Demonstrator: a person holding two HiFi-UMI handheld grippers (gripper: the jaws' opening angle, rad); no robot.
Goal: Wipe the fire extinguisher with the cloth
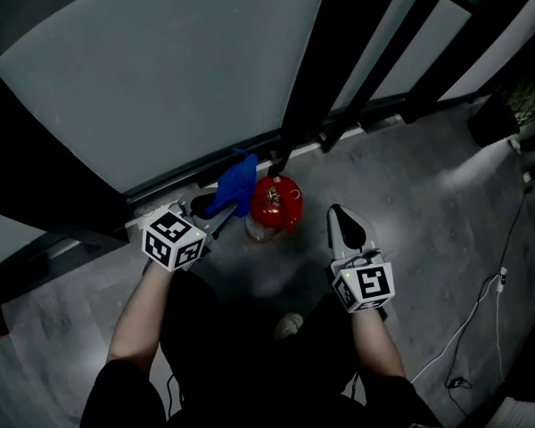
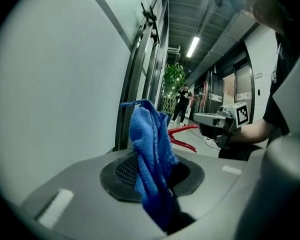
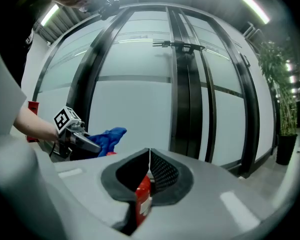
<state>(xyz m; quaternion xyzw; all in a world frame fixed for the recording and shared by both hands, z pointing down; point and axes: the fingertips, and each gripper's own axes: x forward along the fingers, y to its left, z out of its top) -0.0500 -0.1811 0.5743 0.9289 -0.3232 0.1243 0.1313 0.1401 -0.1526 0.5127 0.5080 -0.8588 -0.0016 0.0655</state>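
The red fire extinguisher (image 1: 273, 205) stands on the grey floor by the glass wall. A blue cloth (image 1: 234, 184) hangs just left of it, touching its top, with my left gripper (image 1: 212, 214) shut on it. In the left gripper view the cloth (image 2: 147, 149) rises from between the jaws, and the extinguisher's red handle (image 2: 182, 134) shows behind it. My right gripper (image 1: 341, 221) is to the right of the extinguisher, apart from it, jaws shut with nothing held. In the right gripper view the extinguisher (image 3: 142, 196) shows beyond the shut jaws (image 3: 149, 159).
Frosted glass panels (image 1: 160, 69) with dark frame posts (image 1: 330, 52) run along the back. A white cable (image 1: 481, 306) lies on the floor at right. A potted plant (image 1: 530, 96) stands at far right. A person (image 2: 182, 101) stands far down the corridor.
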